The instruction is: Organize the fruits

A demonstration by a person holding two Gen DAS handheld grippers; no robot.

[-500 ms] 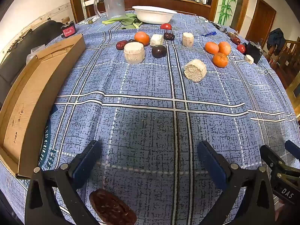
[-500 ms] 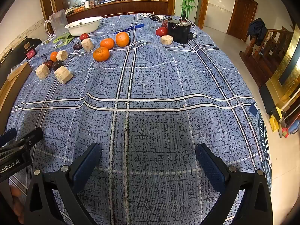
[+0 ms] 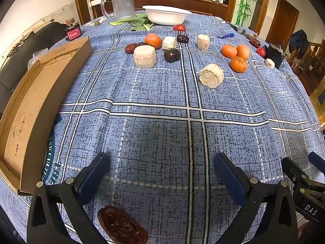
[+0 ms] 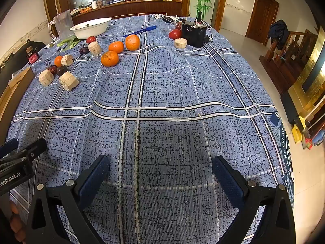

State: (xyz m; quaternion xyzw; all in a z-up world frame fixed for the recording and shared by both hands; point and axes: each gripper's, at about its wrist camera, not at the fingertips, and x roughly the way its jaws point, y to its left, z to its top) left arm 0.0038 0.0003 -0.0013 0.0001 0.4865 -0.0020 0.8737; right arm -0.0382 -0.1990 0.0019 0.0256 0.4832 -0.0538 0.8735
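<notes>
Fruits lie scattered at the far side of the blue plaid tablecloth [image 3: 158,93]. A cluster of three oranges [image 3: 235,57] sits far right, also seen in the right wrist view [image 4: 116,50]. A single orange [image 3: 153,40], red dates [image 3: 131,47], a dark plum [image 3: 172,55] and red tomatoes [image 3: 179,27] lie near several pale cut cylinders [image 3: 144,56]. A red date [image 3: 121,225] lies close under my left gripper [image 3: 162,174], which is open and empty. My right gripper [image 4: 160,172] is open and empty over bare cloth.
A shallow cardboard box [image 3: 36,105] lies along the left table edge. A white bowl [image 3: 166,15], a glass mug [image 3: 121,3] and greens [image 3: 134,22] stand at the back. A black device [image 4: 193,33] and blue pen [image 4: 140,31] are far right.
</notes>
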